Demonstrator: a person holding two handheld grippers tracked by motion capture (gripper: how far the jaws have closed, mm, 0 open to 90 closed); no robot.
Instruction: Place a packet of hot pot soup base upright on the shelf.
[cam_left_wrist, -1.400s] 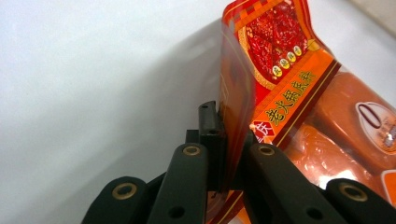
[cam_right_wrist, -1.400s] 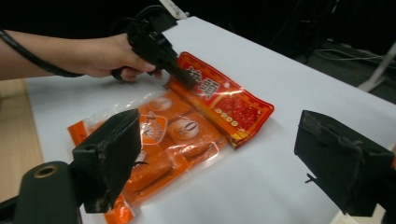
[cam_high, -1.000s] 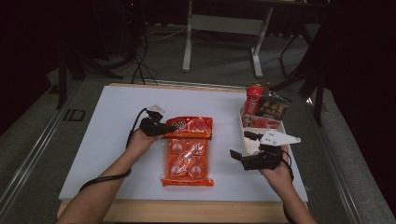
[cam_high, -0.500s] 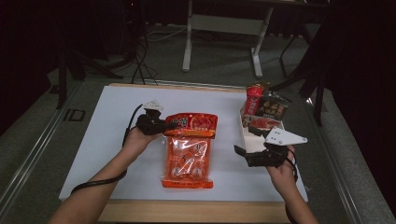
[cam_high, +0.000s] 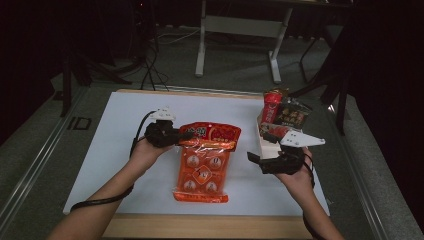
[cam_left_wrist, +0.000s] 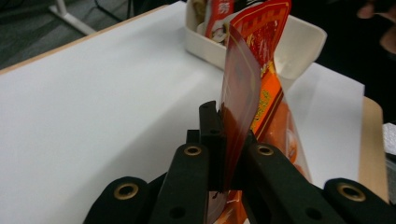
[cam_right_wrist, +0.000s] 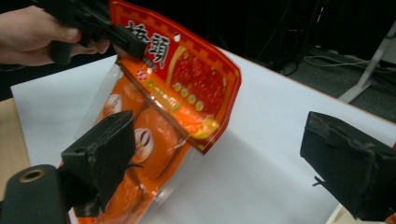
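Left gripper (cam_high: 181, 136) pinches snack bag (cam_high: 204, 162) header, lifting its far end off table; right gripper (cam_high: 256, 160) spread, empty, near right.

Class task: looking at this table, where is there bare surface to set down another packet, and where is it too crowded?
Free: the white table left of the left tool, and the far strip beyond the orange snack bag. Crowded: the right edge, around the white bin and right tool.

Glossy clear-and-orange plastic snack bag (cam_high: 202, 160) clamped in matt black left gripper (cam_left_wrist: 227, 158); matt white table sheet (cam_high: 120, 145), bare wood edge (cam_high: 200, 226); white plastic bin (cam_left_wrist: 299, 44) beyond.
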